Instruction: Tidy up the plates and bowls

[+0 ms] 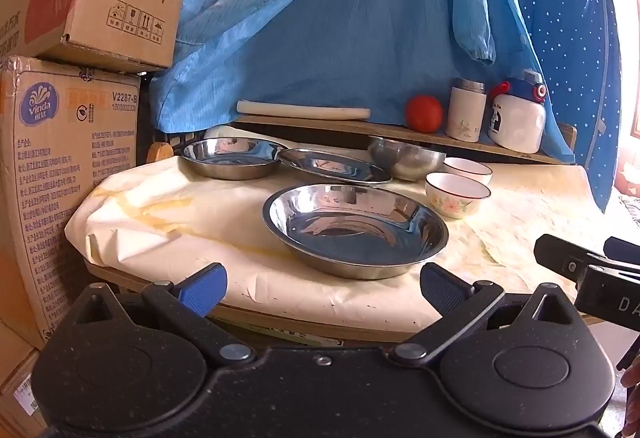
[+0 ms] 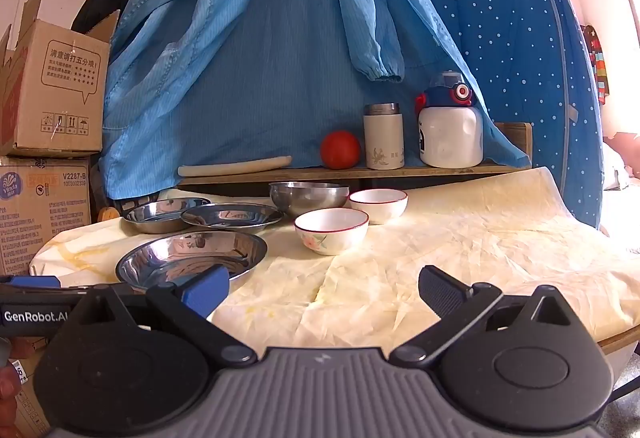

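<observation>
Three steel plates lie on the paper-covered table (image 1: 152,234): the nearest plate (image 1: 354,230) (image 2: 192,258), one at the far left (image 1: 232,157) (image 2: 160,213), and one (image 1: 334,165) (image 2: 232,217) leaning on it. A steel bowl (image 1: 404,155) (image 2: 308,197) sits behind two white red-rimmed bowls, the near one (image 1: 456,193) (image 2: 332,230) and the far one (image 1: 470,169) (image 2: 378,203). My left gripper (image 1: 322,284) stands open just short of the nearest plate. Over bare paper, my right gripper (image 2: 324,288) is open too, right of that plate.
A low wooden shelf (image 2: 400,171) behind the dishes carries a tomato (image 2: 340,149), a flask (image 2: 383,135), a white bottle (image 2: 450,133) and a pale stick (image 2: 236,165). Blue cloth (image 2: 280,57) hangs behind. Cardboard boxes (image 1: 60,157) are stacked at the left.
</observation>
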The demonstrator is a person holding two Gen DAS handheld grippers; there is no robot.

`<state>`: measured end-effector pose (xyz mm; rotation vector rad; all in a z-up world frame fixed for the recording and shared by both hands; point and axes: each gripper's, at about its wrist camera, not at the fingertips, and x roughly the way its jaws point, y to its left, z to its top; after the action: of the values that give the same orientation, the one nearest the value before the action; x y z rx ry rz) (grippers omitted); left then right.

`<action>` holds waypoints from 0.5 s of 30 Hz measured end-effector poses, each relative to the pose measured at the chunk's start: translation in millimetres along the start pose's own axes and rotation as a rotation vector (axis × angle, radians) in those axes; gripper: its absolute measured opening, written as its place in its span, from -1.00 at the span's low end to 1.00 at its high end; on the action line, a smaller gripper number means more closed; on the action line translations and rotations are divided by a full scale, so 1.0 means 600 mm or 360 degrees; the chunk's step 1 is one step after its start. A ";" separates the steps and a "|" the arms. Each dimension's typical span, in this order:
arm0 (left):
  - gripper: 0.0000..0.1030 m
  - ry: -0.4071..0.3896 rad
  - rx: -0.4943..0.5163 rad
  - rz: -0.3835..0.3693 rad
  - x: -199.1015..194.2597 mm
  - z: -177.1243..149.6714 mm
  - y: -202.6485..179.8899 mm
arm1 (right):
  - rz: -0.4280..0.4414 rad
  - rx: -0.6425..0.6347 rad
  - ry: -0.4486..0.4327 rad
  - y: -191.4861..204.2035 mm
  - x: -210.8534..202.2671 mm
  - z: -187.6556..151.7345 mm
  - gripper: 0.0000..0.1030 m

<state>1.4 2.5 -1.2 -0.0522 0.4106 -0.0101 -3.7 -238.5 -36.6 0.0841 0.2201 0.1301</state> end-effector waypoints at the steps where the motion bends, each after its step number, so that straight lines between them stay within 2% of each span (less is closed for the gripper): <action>1: 0.98 0.0000 0.0001 -0.0001 0.000 0.000 0.000 | 0.0000 0.0001 0.0001 0.000 0.000 0.000 1.00; 15: 0.98 0.0000 0.0003 -0.0006 -0.001 0.000 -0.003 | 0.0001 -0.0001 0.0001 0.000 0.000 0.000 1.00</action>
<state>0.8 0.9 -1.1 -0.0512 0.4107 -0.0144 -3.5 -238.6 -36.6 0.0837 0.2205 0.1307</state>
